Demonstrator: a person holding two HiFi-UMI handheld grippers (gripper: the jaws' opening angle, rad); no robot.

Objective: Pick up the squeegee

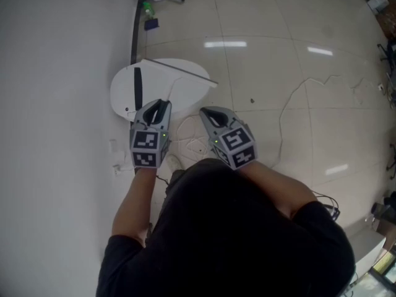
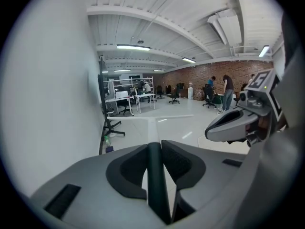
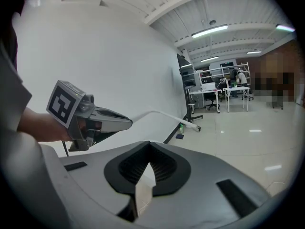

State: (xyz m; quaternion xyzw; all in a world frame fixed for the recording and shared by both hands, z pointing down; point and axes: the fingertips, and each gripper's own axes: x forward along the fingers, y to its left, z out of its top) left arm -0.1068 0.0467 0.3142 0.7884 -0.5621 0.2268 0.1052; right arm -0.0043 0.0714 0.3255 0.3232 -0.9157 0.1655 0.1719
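My left gripper [image 1: 161, 106] is shut on the squeegee's dark handle [image 2: 155, 175], which stands upright between its pads. From the handle a thin white stem runs to a long white cross bar [image 2: 143, 118], seen as a thin line [image 1: 185, 72] in the head view and as a white bar [image 3: 171, 118] in the right gripper view. The squeegee is held up in the air next to the white wall. My right gripper [image 1: 205, 111] hangs beside the left one, its tips together with nothing between them [image 3: 149, 149]. Each gripper shows in the other's view: right gripper [image 2: 209, 131], left gripper [image 3: 127, 123].
The white wall [image 1: 55, 104] fills the left. Below the grippers sits a white rounded panel [image 1: 124, 94] with a black bar on it. Thin cables [image 1: 291, 101] trail over the tiled floor. Desks, chairs and people stand far off [image 2: 209, 92].
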